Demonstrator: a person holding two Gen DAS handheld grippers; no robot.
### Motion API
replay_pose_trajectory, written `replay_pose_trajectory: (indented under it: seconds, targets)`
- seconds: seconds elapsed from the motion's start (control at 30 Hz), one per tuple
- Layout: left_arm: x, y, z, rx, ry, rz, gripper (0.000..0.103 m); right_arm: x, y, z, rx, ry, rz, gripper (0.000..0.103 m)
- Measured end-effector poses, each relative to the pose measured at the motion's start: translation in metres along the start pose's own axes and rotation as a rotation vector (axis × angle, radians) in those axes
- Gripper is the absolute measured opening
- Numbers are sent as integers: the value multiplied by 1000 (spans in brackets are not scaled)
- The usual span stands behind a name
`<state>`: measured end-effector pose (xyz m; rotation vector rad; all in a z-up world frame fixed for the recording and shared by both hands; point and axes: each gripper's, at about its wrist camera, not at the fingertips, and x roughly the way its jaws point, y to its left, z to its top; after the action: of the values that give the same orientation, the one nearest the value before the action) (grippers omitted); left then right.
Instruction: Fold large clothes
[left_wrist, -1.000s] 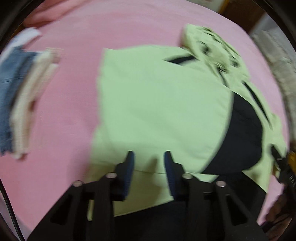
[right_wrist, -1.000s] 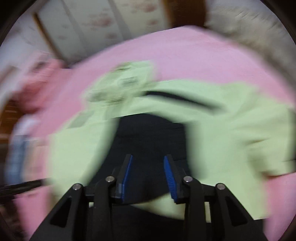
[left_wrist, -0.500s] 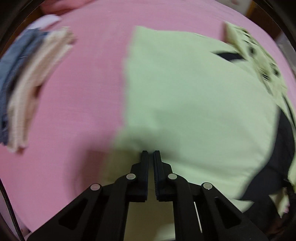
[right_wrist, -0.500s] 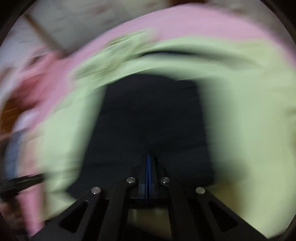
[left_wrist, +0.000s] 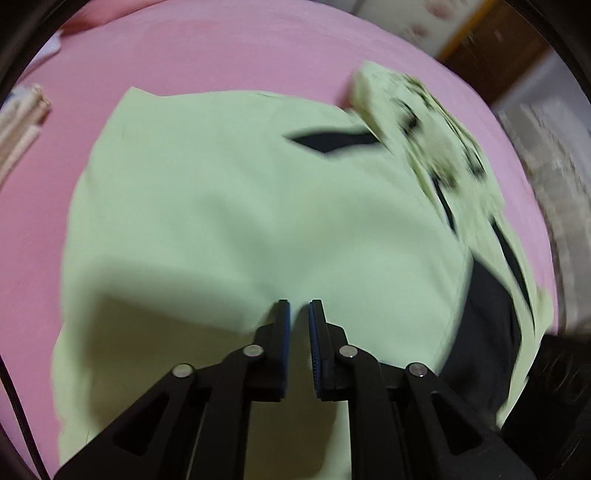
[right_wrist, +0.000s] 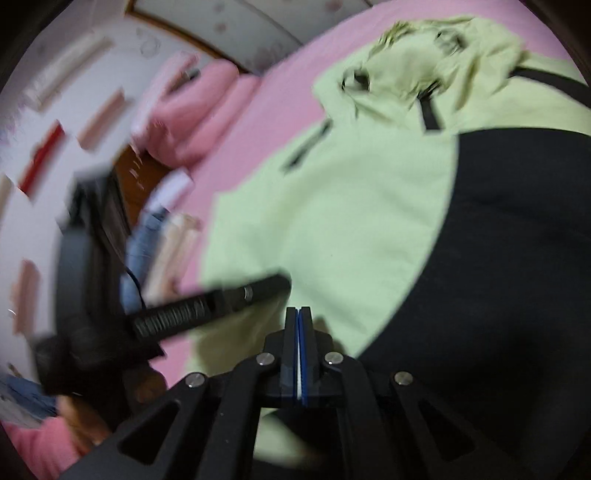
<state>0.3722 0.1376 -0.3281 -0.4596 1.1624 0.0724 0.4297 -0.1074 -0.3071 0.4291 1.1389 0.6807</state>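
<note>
Light green jacket (left_wrist: 240, 206) (black lining showing) lay spread on the pink bed (left_wrist: 221, 51). Left gripper (left_wrist: 298, 314) had just been closing to a narrow gap over the green cloth; grip unclear. Right gripper (right_wrist: 298, 314) was fully closed at the jacket's near edge.

- Jacket (left_wrist: 258, 206): pale green, black panel, black strips.
- Hood (left_wrist: 424, 125): pale green with dark print.
- Bed sheet (left_wrist: 229, 48): plain pink.
- Folded stack (right_wrist: 162, 240): blue denim, cream.
- Gripper pads (left_wrist: 284, 343): blue on black fingers.
</note>
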Motion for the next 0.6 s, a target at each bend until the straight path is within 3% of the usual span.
replay_pose_trajectory:
  seconds: [0.07, 0.13, 0.2, 0.27, 0.33, 0.37, 0.4, 0.43, 0.47, 0.53, 0.57, 0.6]
  targets:
    - [7, 18, 21, -60, -47, -1, 3, 8, -25, 19, 46, -3, 26, 0]
    - [6, 42, 40, -129, -104, 43, 1, -12, -48, 33, 66, -63, 0, 0]
    - [1, 65, 54, -172, -143, 91, 1, -58, -81, 46, 80, -201, -109, 0]
    - [-7, 82, 63, -184, -171, 164, 1, -106, -110, 39, 160, -306, -379, 0]
    - [-14, 93, 71, -173, -175, 300, 1, -152, -143, 33, 286, -406, -432, 0]
    - [-18, 92, 72, -161, -174, 324, 1, -171, -158, 30, 321, -431, -364, 0]
    - [-25, 90, 72, -150, -187, 323, 2, -177, -157, 31, 329, -435, -399, 0]
    - [-38, 82, 70, -133, -231, 280, 3, -184, -147, 33, 314, -448, -494, 6]
    - [-45, 75, 69, -119, -254, 227, 3, -185, -139, 34, 288, -467, -505, 6]
    - [-51, 50, 68, -65, -260, 54, 9, -181, -112, 39, 207, -518, -368, 6]
    - [-44, 34, 69, -46, -221, -32, 11, -165, -97, 48, 167, -495, -246, 6]
    - [-36, 22, 70, -32, -172, -83, 13, -147, -86, 55, 145, -460, -183, 6]
